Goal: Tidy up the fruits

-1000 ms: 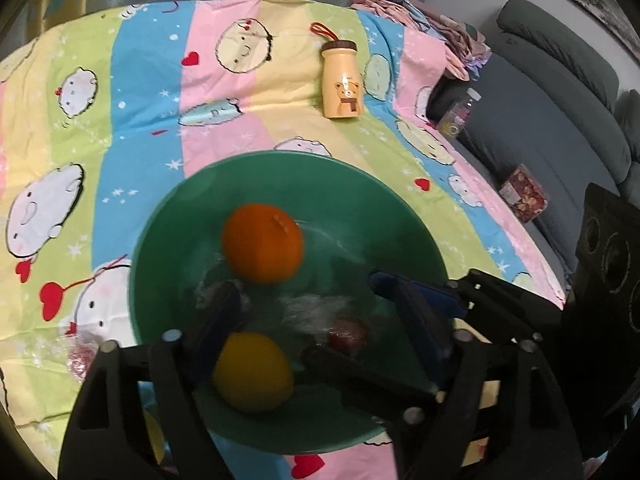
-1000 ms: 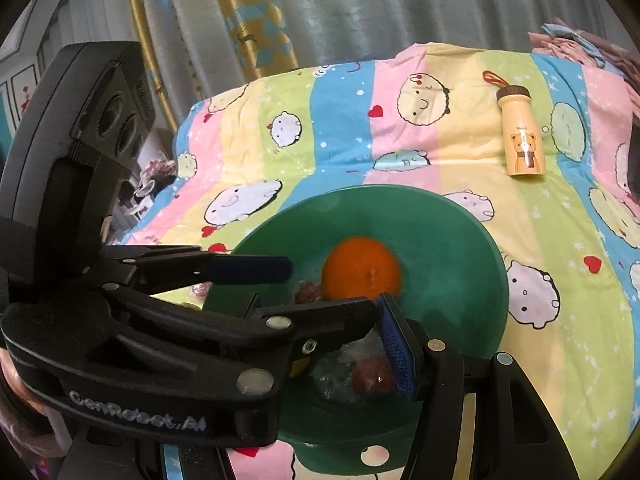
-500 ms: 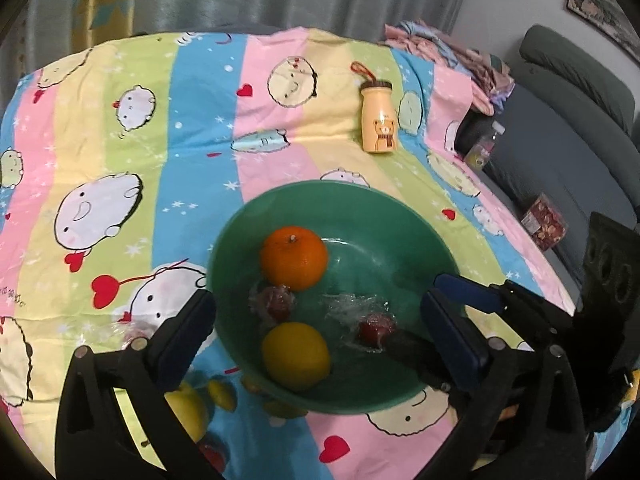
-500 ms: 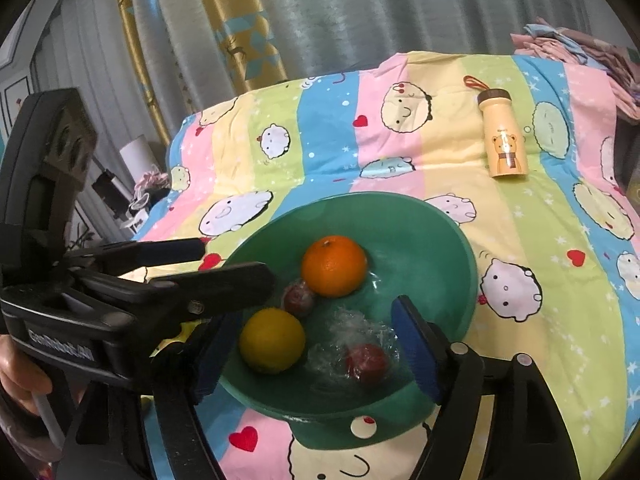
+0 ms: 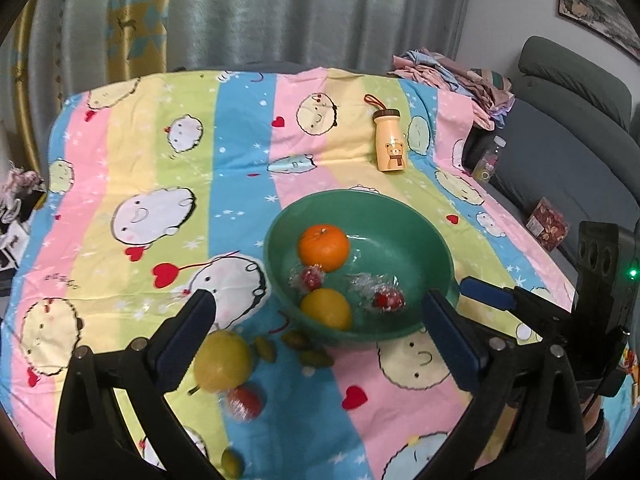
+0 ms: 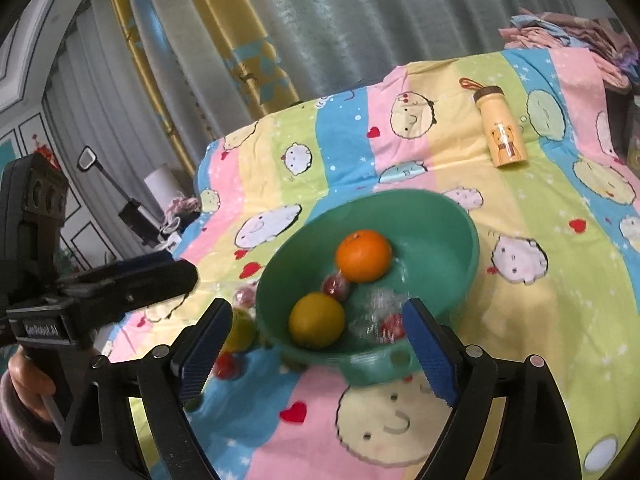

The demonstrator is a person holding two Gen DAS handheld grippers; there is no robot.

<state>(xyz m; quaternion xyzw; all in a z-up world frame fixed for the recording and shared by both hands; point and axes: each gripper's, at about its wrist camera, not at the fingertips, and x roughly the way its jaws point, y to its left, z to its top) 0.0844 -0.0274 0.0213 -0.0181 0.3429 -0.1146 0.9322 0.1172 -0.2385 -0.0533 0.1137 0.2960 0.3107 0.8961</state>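
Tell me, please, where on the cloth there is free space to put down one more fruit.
The widest bare cloth lies left of the green bowl, up to the far edge. A smaller free strip separates the bowl and the bear bottle. It is crowded near the bowl's front left: a yellow-green fruit, a wrapped red fruit and small green fruits.

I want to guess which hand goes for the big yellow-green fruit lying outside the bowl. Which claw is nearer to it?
Left. The left claw is open with one finger right beside the yellow-green fruit. The right claw, also open, sits in front of the green bowl, farther away.
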